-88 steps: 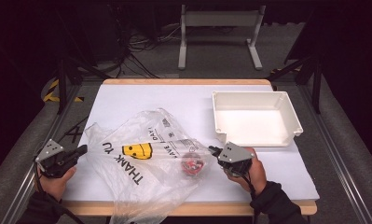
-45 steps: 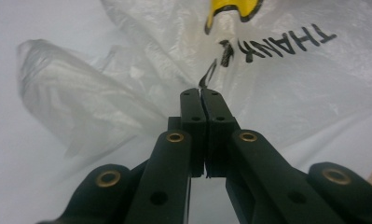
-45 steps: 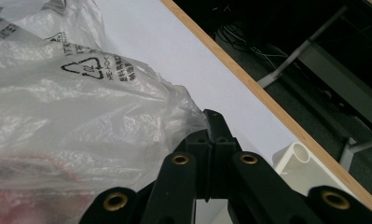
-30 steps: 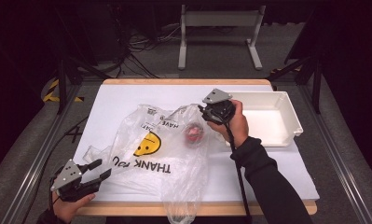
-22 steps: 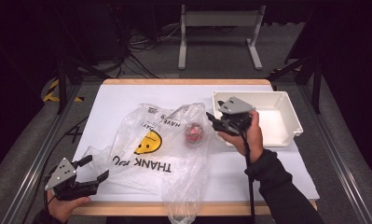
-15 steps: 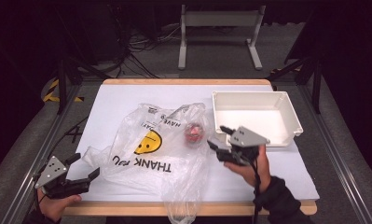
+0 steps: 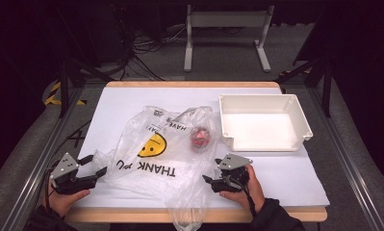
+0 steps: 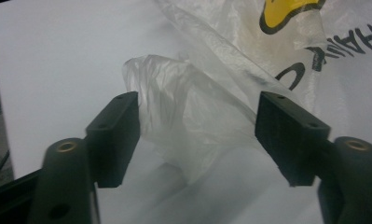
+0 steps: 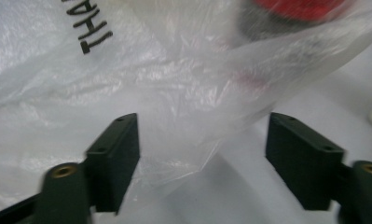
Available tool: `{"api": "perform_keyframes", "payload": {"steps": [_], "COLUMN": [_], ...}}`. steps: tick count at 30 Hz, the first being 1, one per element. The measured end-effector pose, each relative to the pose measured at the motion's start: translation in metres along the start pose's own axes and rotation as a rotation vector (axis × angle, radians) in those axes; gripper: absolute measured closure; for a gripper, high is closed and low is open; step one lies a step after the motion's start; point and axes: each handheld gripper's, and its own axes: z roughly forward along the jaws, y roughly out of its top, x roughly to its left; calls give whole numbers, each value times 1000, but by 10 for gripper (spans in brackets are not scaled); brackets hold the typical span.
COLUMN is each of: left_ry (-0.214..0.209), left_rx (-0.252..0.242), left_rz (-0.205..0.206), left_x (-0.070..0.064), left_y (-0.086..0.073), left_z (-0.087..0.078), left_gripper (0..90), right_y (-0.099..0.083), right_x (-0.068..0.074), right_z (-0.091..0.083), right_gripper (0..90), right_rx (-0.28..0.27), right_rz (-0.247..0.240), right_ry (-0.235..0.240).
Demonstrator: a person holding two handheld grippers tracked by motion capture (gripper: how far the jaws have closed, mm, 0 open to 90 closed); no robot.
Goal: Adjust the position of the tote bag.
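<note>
My left gripper (image 7: 94, 169) sits low at the near left corner of the plastic bag (image 7: 165, 149), jaws spread wide around a crumpled fold of thin, cloudy film without closing on it. My right gripper (image 7: 212, 172) rests at the bag's near right edge, jaws also spread, the wrinkled film just ahead of them. The bag lies flat, glossy and creased, a smiley face printed on it, a red lump (image 7: 199, 136) inside. A rigid white tray (image 7: 302, 126) stands just right of the bag.
</note>
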Motion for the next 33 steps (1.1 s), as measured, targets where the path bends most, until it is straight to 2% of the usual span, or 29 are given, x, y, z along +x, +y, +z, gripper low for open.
{"api": "perform_keyframes", "payload": {"steps": [2, 4, 5, 6, 7, 9, 10, 11, 16, 17, 19, 22, 24, 26, 28, 29, 30, 33], "left_ry": [-18, -32, -29, -28, -40, -52, -59, -76, -76, -70, -75, -66, -67, -87, -64, -64, -55, -53], "left_rx": [29, 46, 54, 54, 51, 53, 53, 60, 50, 45, 41, 23, -10, -50, -99, -99, -140, -159], "left_rz": [11, 15, 2, 12, 5, 6, 14, 32, 31, 42, 34, 28, 14, -17, -30, -30, -66, -82], "left_x": [0, 0, 0, 1, 1, -1, -1, -3, -13, -15, -21, -25, -25, -26, -26, -26, -25, -22], "left_y": [-1, -3, -3, -4, -4, -5, -5, -6, -8, -7, -7, -4, -1, 1, 3, 3, 6, 9], "left_z": [3, 3, 3, 3, 2, 1, 1, 0, -7, -8, -11, -16, -21, -29, -38, -38, -46, -49], "left_gripper": [424, 511, 554, 573, 617, 667, 727, 741, 760, 752, 718, 598, 471, 353, 282, 243, 222, 213], "right_y": [-2, -3, -2, -2, -2, -3, -4, -4, -7, -8, -10, -12, -14, -16, -17, -17, -17, -16], "right_x": [-1, 0, 1, 2, 1, -2, -6, -7, -18, -21, -27, -36, -41, -44, -46, -46, -47, -47], "right_z": [6, 7, 6, 5, 4, 1, -3, -5, -16, -18, -22, -27, -29, -30, -30, -30, -30, -31], "right_gripper": [571, 703, 755, 809, 851, 896, 900, 900, 900, 900, 900, 900, 900, 900, 900, 900, 900, 900], "right_rx": [26, 37, 32, 33, 31, 24, 21, 19, 8, 6, 3, 4, 3, 5, 10, 10, 10, 9], "right_rz": [-2, -25, -38, -54, -57, -47, -43, -43, -36, -32, -18, -2, 8, 10, 14, 14, 15, 8], "right_ry": [39, 40, 45, 39, 40, 40, 38, 30, -18, -28, -49, -86, -100, -109, -112, -112, -119, -124]}}
